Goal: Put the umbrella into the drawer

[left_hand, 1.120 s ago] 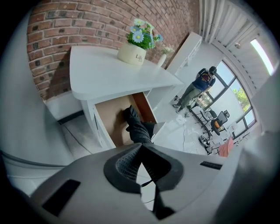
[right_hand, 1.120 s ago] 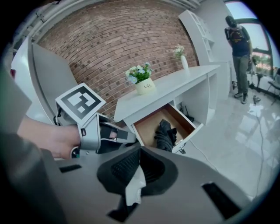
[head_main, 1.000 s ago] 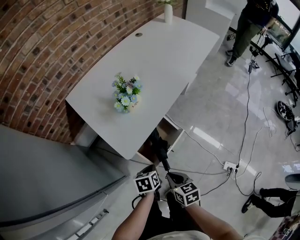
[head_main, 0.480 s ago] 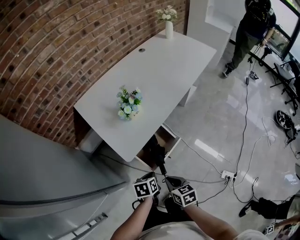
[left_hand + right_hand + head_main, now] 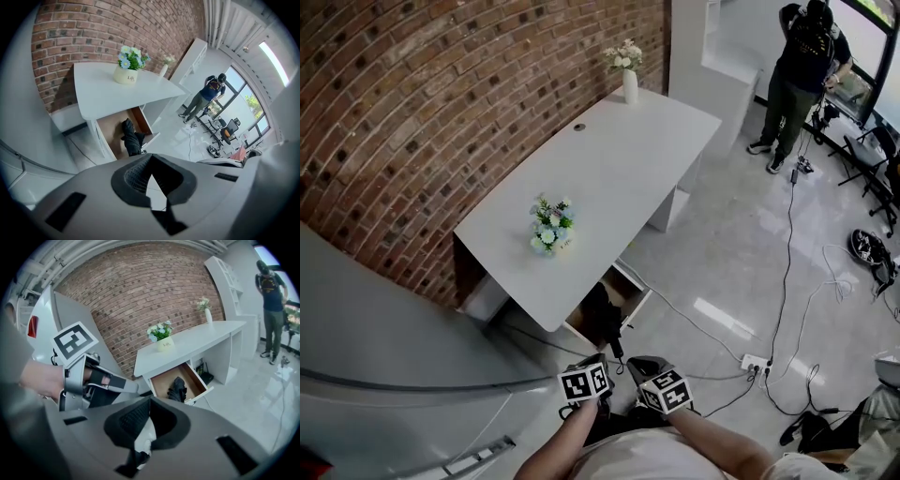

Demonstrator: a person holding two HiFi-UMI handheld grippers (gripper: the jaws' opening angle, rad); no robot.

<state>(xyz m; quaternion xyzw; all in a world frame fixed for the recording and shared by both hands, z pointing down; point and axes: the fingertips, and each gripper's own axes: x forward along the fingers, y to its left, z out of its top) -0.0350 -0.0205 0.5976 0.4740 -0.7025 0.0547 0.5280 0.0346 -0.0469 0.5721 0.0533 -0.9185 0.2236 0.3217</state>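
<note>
The black folded umbrella (image 5: 603,317) lies in the open wooden drawer (image 5: 636,298) under the white desk (image 5: 609,178), one end sticking out over the front edge. It also shows in the left gripper view as the umbrella (image 5: 131,138) and in the right gripper view as the umbrella (image 5: 177,387). Both grippers hang side by side short of the drawer, clear of the umbrella. My left gripper (image 5: 602,364) is shut with nothing in it, its jaws (image 5: 150,159) meeting. My right gripper (image 5: 639,366) also looks shut and empty, its pads (image 5: 136,420) together.
A pot of flowers (image 5: 548,225) stands on the desk and a white vase (image 5: 629,84) at its far end. A brick wall runs behind. A power strip (image 5: 757,361) and cables lie on the tiled floor. A person (image 5: 802,75) stands at the far right.
Both grippers have risen and drawn back from the drawer. The umbrella stays in the drawer. The head view has lifted and shows more of the desk and room.
</note>
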